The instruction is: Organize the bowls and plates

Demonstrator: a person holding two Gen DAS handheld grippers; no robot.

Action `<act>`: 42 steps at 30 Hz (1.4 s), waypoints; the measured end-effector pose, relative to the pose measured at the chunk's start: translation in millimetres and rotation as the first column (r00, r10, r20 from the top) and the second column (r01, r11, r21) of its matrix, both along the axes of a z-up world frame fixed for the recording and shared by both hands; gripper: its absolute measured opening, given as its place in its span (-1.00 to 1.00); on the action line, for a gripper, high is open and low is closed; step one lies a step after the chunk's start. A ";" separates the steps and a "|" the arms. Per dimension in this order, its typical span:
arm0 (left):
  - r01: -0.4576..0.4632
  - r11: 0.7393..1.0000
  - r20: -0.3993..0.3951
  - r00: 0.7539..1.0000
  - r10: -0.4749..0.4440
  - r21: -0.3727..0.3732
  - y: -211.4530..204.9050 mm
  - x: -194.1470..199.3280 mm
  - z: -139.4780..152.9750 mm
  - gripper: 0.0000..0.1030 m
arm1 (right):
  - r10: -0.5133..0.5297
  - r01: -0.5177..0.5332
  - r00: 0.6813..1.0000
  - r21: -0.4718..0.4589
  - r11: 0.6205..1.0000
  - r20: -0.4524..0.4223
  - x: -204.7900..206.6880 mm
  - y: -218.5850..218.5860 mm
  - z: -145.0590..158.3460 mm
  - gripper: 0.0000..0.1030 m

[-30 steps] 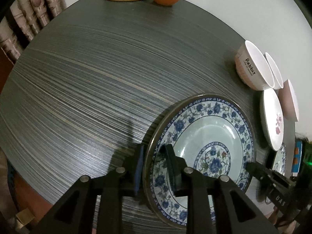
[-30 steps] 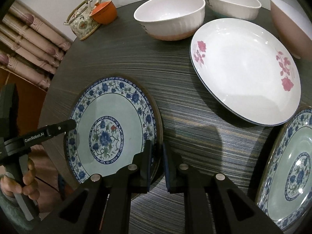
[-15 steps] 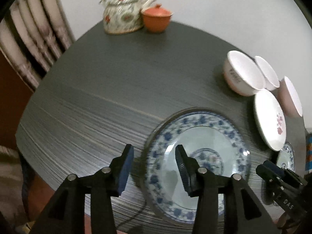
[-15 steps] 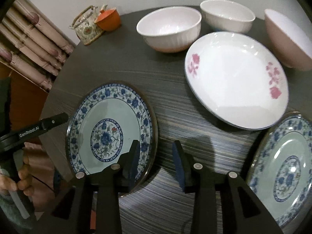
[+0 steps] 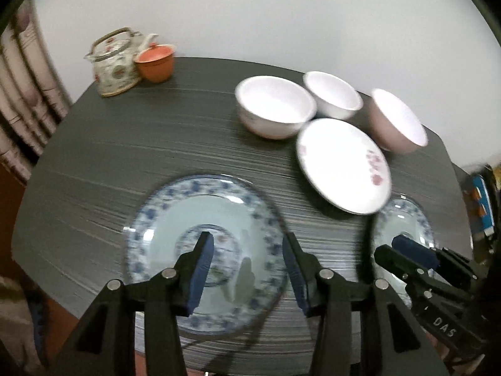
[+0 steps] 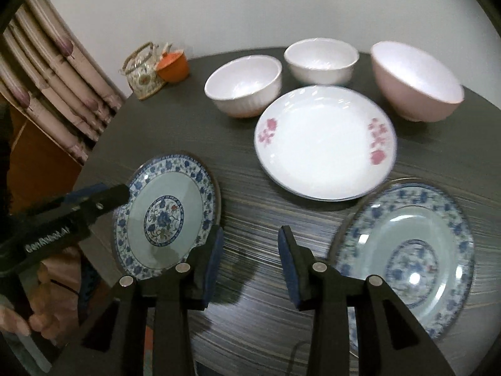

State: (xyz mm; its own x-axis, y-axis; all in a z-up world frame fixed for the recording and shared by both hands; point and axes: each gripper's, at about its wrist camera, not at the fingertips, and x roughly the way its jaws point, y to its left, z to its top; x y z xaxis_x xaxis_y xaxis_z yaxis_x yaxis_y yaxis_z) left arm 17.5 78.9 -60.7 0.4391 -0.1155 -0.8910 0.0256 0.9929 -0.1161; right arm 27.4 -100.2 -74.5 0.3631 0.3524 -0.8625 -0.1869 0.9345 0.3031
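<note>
Plates (image 6: 325, 141) & bowls (image 6: 244, 84) all sit apart on worktop (image 6: 250, 188), bowls at 12, blue plates at 8 & 4, nothing stacked yet; both grippers' fingers (image 6: 213, 257) part open, empty.

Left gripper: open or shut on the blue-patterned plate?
Open. The left gripper has its fingers spread above the blue-patterned plate, which lies flat on the table, nothing between them.

We read "DAS" on the right tongs (image 5: 415, 258), and a blurred "GenRobot.AI" on the left tongs (image 6: 94, 195).
</note>
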 end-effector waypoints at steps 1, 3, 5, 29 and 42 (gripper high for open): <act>0.014 1.000 -0.002 1.000 -0.015 -0.011 -7.8 -0.6 0.5 -0.09 | -0.010 0.010 1.000 0.006 1.000 0.005 -2.6 -7.9 3.1 -0.33; 0.031 0.999 -0.006 0.999 -0.032 -0.020 -17.9 -2.7 1.8 -0.09 | -0.023 0.023 1.000 0.023 0.999 0.006 -6.7 -23.1 8.4 -0.33; 0.058 0.998 -0.010 0.998 -0.058 -0.037 -29.9 -4.2 1.9 -0.09 | -0.038 0.038 0.999 0.022 0.999 0.012 -12.7 -40.9 12.4 -0.33; 0.150 0.945 -0.142 0.970 -0.197 -0.290 -111.0 1.6 -44.3 0.09 | -0.112 0.109 0.992 -0.047 0.993 -0.060 -59.8 -185.9 -16.0 -0.29; 0.069 0.929 -0.253 0.952 -0.170 -0.363 -124.0 24.7 -75.3 0.09 | -0.188 0.204 0.968 0.085 0.975 -0.167 -36.0 -240.0 -55.6 -0.26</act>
State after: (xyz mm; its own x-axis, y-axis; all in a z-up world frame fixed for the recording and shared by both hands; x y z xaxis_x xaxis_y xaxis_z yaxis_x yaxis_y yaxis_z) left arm 42.2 -45.1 -135.9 0.1454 -0.4746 -0.8681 0.0585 0.8800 -0.4713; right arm -8.6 -340.2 -130.1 0.2968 0.3759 -0.8778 0.0543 0.9112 0.4085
